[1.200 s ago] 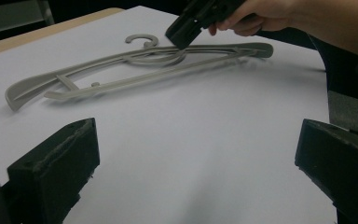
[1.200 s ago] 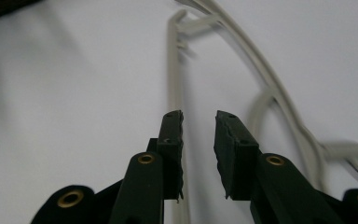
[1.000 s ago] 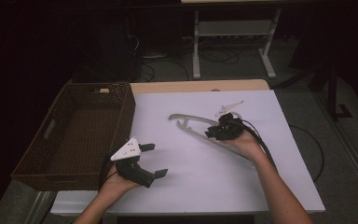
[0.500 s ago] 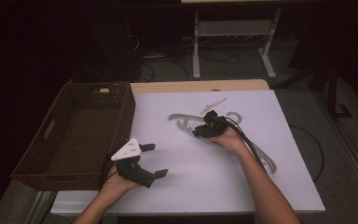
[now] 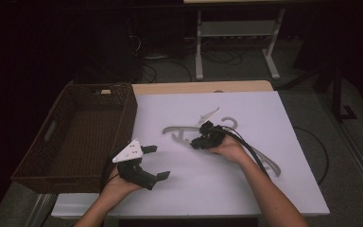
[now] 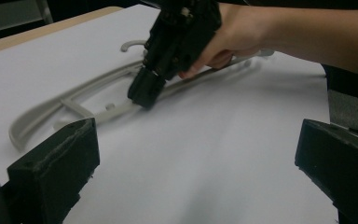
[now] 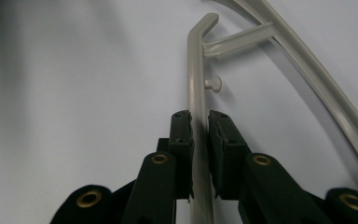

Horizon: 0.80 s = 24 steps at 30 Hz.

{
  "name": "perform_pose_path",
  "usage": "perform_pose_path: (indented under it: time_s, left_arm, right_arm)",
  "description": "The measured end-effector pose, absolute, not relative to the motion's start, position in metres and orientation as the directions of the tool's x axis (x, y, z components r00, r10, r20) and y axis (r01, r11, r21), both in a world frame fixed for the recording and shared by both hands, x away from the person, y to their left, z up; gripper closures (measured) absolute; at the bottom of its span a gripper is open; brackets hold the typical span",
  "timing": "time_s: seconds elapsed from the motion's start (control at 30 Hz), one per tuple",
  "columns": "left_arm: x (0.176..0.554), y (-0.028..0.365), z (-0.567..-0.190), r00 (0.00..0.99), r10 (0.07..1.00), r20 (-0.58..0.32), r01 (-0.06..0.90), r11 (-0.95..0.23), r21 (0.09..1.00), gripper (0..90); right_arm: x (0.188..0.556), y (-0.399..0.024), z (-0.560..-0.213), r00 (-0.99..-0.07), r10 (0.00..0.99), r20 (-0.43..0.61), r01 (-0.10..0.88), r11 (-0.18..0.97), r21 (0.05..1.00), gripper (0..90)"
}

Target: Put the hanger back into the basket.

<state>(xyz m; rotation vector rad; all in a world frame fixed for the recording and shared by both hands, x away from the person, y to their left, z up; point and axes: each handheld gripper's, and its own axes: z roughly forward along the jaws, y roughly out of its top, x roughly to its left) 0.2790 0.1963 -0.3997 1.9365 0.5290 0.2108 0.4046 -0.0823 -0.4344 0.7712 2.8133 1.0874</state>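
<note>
High view first: a pale grey plastic clothes hanger lies flat near the middle of the white-covered worktop, with its hook pointing toward the far side and one long arm trailing off under the person's right forearm; the right gripper sits right on top of it, held in the person's right hand, cable running back along the arm.

Right gripper view gives the close look; the two black fingers have the straight lower bar of the hanger between them, pads up against either side of it, so it's basically pinched; they've just been closing in on that bar; a little peg sticks off the bar just ahead of the tips.

The left gripper is parked near the front edge of the worktop, just beside a dark brown woven wicker basket on the left; its fingers are spread wide with nothing but white surface between them; in the left gripper view the right gripper is seen pressing down on the hanger across the sheet.
</note>
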Motion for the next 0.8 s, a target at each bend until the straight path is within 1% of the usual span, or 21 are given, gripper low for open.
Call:
perform_pose_path:
  time_s: [0.1,0.17,0.2,0.37,0.4,0.43,0.53,0.67,0.7,0.8]
  left_arm:
    - [0.279,0.196,-0.4,0.886,0.454,-0.092,0.265,-0.334,0.904,0.0]
    - [0.279,0.196,-0.4,0.886,0.454,-0.092,0.265,-0.334,0.904,0.0]
    - [0.279,0.196,-0.399,0.886,0.454,-0.092,0.265,-0.334,0.905,0.0]
    - [0.279,0.197,-0.399,0.886,0.455,-0.091,0.263,-0.331,0.906,0.0]
    - [0.279,0.197,-0.399,0.886,0.455,-0.091,0.263,-0.331,0.906,0.0]
    - [0.279,0.197,-0.399,0.886,0.455,-0.091,0.263,-0.33,0.907,0.0]
    - [0.279,0.196,-0.399,0.887,0.454,-0.088,0.261,-0.333,0.906,0.0]
    - [0.279,0.196,-0.399,0.886,0.455,-0.092,0.266,-0.333,0.905,0.0]
    - [0.279,0.196,-0.399,0.886,0.454,-0.091,0.265,-0.336,0.904,0.0]
    - [0.279,0.196,-0.399,0.886,0.454,-0.094,0.267,-0.334,0.904,0.0]
  right_arm:
    - [0.392,-0.076,-0.435,-0.91,0.397,0.123,0.378,0.668,0.641,79.1]
    - [0.387,-0.074,-0.435,-0.915,0.383,0.125,0.37,0.675,0.639,79.1]
    - [0.377,-0.07,-0.434,-0.93,0.347,0.123,0.342,0.69,0.638,79.0]
    - [0.356,-0.064,-0.434,-0.952,0.274,0.134,0.295,0.715,0.634,78.8]
    - [0.356,-0.064,-0.434,-0.952,0.274,0.134,0.295,0.715,0.634,78.8]
    - [0.346,-0.062,-0.433,-0.961,0.237,0.139,0.271,0.726,0.632,78.7]
    - [0.335,-0.061,-0.433,-0.97,0.199,0.141,0.243,0.739,0.629,78.4]
    - [0.328,-0.061,-0.434,-0.971,0.198,0.138,0.24,0.737,0.632,77.2]
    - [0.328,-0.064,-0.433,-0.969,0.208,0.136,0.246,0.726,0.643,71.5]
    - [0.327,-0.071,-0.428,-0.963,0.24,0.123,0.26,0.708,0.656,68.2]
